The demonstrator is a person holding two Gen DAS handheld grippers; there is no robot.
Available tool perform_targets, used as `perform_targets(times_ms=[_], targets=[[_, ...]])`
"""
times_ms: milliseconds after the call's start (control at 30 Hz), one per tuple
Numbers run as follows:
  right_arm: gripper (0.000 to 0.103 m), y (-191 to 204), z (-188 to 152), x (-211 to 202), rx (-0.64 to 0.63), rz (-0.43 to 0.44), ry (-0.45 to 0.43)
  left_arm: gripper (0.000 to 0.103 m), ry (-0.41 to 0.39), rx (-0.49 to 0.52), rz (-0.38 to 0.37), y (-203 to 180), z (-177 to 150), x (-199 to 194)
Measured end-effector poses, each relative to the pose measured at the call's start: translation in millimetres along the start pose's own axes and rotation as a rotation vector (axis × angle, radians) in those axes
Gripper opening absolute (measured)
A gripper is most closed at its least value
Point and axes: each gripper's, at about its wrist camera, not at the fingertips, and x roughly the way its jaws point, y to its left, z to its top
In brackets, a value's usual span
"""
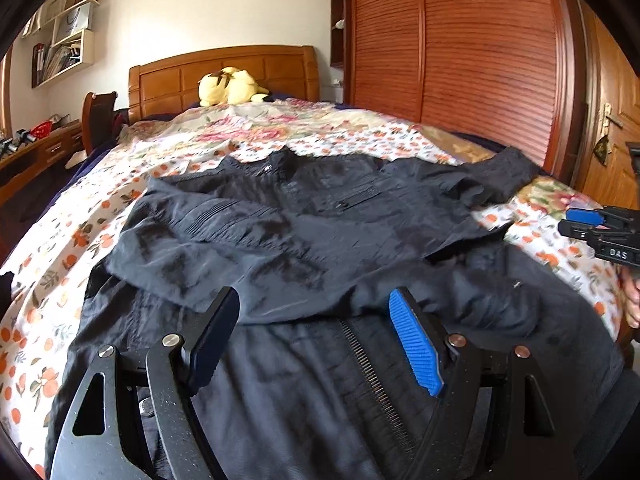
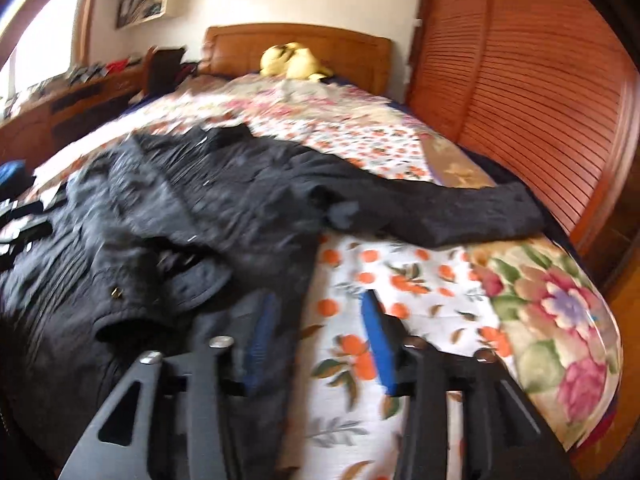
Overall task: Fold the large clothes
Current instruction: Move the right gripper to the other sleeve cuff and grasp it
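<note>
A wooden headboard [image 1: 224, 76] stood against the white wall [image 1: 200, 8], a yellow plush toy [image 1: 230, 87] resting before it on the flowered bedspread [image 1: 320, 128]. A slatted reddish wardrobe [image 1: 460, 52] ran along the right side, wall shelves [image 1: 64, 44] hung above a cluttered desk [image 1: 36, 152] on the left, and daylight came through a window [image 2: 36, 48].

A floral bedspread [image 1: 328, 128] with orange fruit and pink blossoms covers the bed. At twelve o'clock stands the wooden headboard [image 1: 224, 76], with a yellow plush toy [image 1: 230, 86] lying just before it. At two o'clock rises a slatted reddish wardrobe [image 1: 460, 52]. At ten o'clock white wall shelves [image 1: 66, 44] hold books and papers, and a wooden desk [image 1: 36, 152] stands at nine o'clock beside the bed.
</note>
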Motion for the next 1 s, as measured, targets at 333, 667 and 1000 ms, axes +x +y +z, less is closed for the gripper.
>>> perform_targets(times_ms=[333,667,1000], targets=[[0.058,-54,20,21,0.046,-0.076,0.067,0.078,-0.056,0.012,-0.082,-40,20,8],[0.058,-124,50,76,0.13,-0.197,0.142,0.078,-0.02,0.03,-0.144,-63,27,29],[0.067,-172,67,152,0.246,-0.276,0.216,0.078,0.015,0.006,-0.163,-60,26,40]])
